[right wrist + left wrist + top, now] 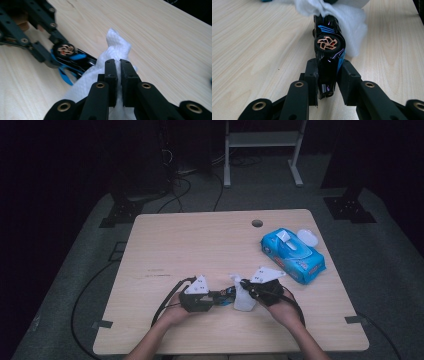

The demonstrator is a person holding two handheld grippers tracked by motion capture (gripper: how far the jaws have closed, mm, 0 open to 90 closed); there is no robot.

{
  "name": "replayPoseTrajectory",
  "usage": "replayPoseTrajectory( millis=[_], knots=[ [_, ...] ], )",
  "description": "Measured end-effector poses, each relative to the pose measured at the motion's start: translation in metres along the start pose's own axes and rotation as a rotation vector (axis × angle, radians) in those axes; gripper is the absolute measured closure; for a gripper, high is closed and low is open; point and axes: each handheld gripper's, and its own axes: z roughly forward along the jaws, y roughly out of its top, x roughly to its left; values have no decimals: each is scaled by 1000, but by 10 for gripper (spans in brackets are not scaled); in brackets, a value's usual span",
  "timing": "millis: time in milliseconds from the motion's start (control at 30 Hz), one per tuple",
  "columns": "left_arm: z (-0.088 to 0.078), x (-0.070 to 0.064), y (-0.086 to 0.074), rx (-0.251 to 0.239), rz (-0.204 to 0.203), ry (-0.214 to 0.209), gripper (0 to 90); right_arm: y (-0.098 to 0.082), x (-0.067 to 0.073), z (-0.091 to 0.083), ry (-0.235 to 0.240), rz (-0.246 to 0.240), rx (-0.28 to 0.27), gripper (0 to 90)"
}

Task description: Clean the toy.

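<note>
Nearest, left gripper clamped on the tail of a black-and-blue toy car, tipped on its side just above the table, apparently to bare the body for cleaning. Just beyond, right gripper pinching a white wet wipe against the car's nose. Farther off, blue wipes pack, flap open, likely the wipe's source.
</note>
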Motion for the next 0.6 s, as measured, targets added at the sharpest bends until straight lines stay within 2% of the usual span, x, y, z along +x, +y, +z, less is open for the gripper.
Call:
replayPoseTrajectory(
  millis=[67,167,233,300,367,400,467,533,600],
  knots=[
    [-1,0,0,2,0,-2,710,2,4,1,-3,-19,-4,843],
    [-1,0,-1,2,2,1,710,0,0,-1,15,-5,1,843],
    [0,0,-1,1,-1,-2,710,-3,-6,-5,1,-2,4,843],
    [0,0,0,3,3,-1,709,-6,-12,-9,-46,-10,25,842],
    [1,0,0,1,2,-2,709,-7,-17,-11,-40,27,19,843],
    [1,0,0,1,0,-2,709,-6,-15,-11,-42,15,19,843],
    [1,0,0,-1,-5,-4,709,-3,-10,-9,-12,13,1,843],
    [1,0,0,-2,-7,-3,709,3,0,-4,20,-16,-6,843],
    [1,-1,0,1,-1,0,709,5,5,0,30,-37,-1,842]
  ],
)
